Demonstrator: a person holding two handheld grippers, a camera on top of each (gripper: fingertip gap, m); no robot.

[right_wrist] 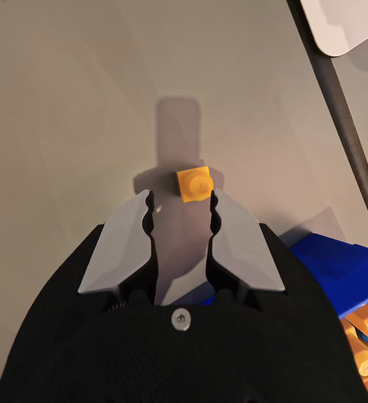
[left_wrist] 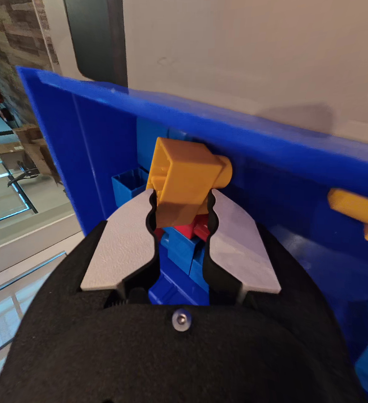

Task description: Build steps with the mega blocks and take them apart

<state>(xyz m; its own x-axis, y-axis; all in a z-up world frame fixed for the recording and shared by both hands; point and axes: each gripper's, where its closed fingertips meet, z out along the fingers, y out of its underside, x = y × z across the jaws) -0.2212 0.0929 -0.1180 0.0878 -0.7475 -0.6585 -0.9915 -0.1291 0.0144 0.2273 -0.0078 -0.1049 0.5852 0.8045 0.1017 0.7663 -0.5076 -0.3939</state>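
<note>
Mega blocks of blue, red and orange plastic (left_wrist: 179, 244) fill a blue plastic bin (left_wrist: 104, 139); the left gripper (left_wrist: 182, 200) is clamped on one orange rectangular block (left_wrist: 183, 178) above them. The right gripper (right_wrist: 182, 197) hangs over the grey tabletop (right_wrist: 69, 109) with fingers apart, a small orange single-stud block (right_wrist: 195, 183) standing just beyond its tips.

Left claw (left_wrist: 182, 205): pale grey fingers with black wavy pads, black body, and an orange-yellow block (left_wrist: 178, 181) between them. Underneath, red blocks (left_wrist: 186, 229) and lighter blue blocks (left_wrist: 178, 250), all inside a deep royal-blue bin (left_wrist: 104, 157). Right claw (right_wrist: 181, 196): same grey and black, over a plain beige-grey desk (right_wrist: 69, 109) with one small orange-yellow block (right_wrist: 195, 183).
</note>
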